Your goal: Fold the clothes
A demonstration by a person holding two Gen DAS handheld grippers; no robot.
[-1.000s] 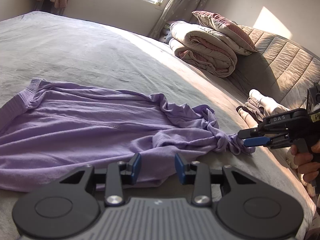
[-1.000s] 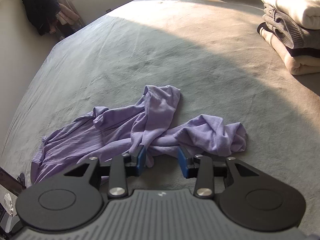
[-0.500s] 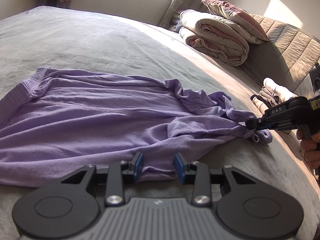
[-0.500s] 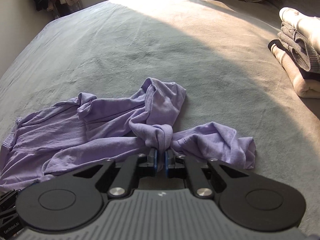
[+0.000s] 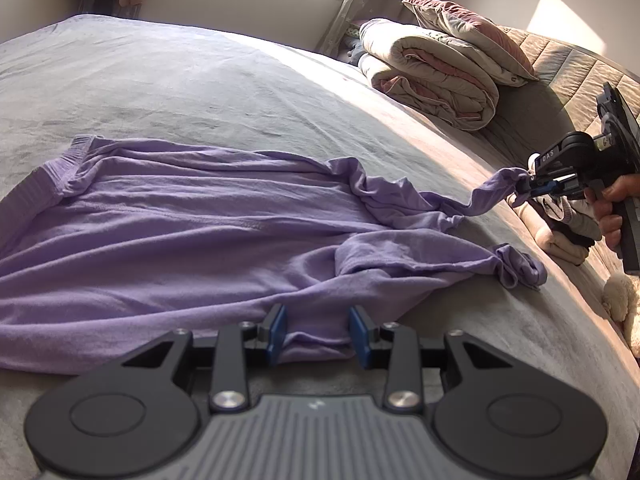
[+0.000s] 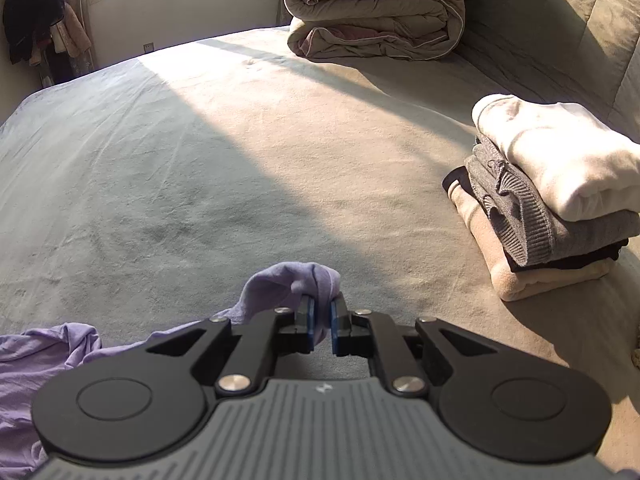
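Note:
A purple sweater lies spread on the grey bed, its ribbed hem to the left. My left gripper is open at the near edge of the sweater; a fold of purple cloth lies between its blue pads without being pinched. At the right, my right gripper is shut on the end of a sleeve and holds it stretched above the bed. In the right wrist view the sleeve end bunches between the pads of the right gripper, whose jaws are opening slightly.
A rolled duvet with a pillow on top sits at the padded headboard. A stack of folded clothes lies to the right of the sleeve. A person's hand holds the right gripper. A soft toy lies at the bed's right edge.
The right gripper shut on the sleeve and pulled it up and away to the right, stretching it out from the bunched body. The left gripper stayed at the sweater's near edge.

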